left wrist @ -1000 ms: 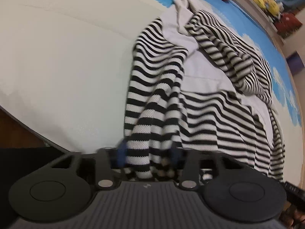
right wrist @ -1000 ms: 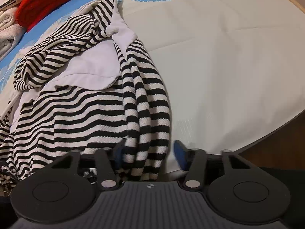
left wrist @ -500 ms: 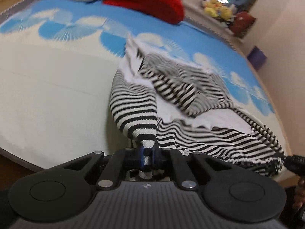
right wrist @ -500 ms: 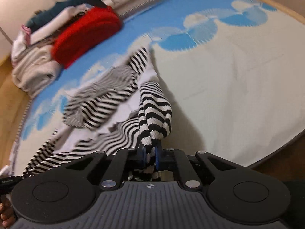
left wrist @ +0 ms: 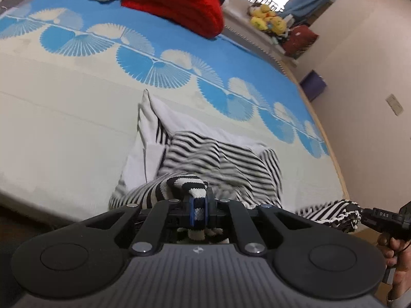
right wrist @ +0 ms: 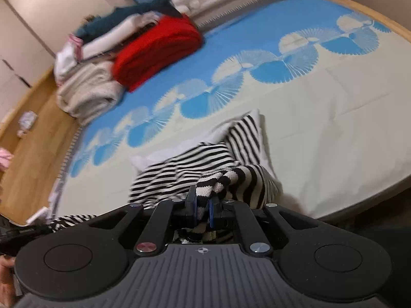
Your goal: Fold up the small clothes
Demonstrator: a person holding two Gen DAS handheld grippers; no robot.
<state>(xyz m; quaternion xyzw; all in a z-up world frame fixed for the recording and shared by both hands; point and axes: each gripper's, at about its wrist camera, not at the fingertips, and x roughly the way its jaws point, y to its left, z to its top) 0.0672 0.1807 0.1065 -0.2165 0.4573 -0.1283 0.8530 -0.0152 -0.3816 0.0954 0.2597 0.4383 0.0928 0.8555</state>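
A black-and-white striped knit garment (left wrist: 226, 161) with white panels lies bunched on the cream and blue mat, near its front edge; it also shows in the right wrist view (right wrist: 195, 164). My left gripper (left wrist: 199, 209) is shut on a striped edge of it and holds that edge lifted. My right gripper (right wrist: 203, 205) is shut on another striped edge, also lifted. The other gripper with the hand shows at the far right of the left wrist view (left wrist: 385, 217), with striped cloth trailing to it.
A red folded blanket (left wrist: 174, 0) and a cream blanket (right wrist: 87, 95) are stacked at the mat's far side. Yellow plush toys (left wrist: 267, 21) sit on a ledge. Wooden floor (right wrist: 33, 143) lies left of the mat. A wall (left wrist: 372, 102) runs along the right.
Both grippers closed on the striped garment's edges, then lifted and pulled it toward the mat's front edge. The garment has bunched up and both views now tilt up toward the room.
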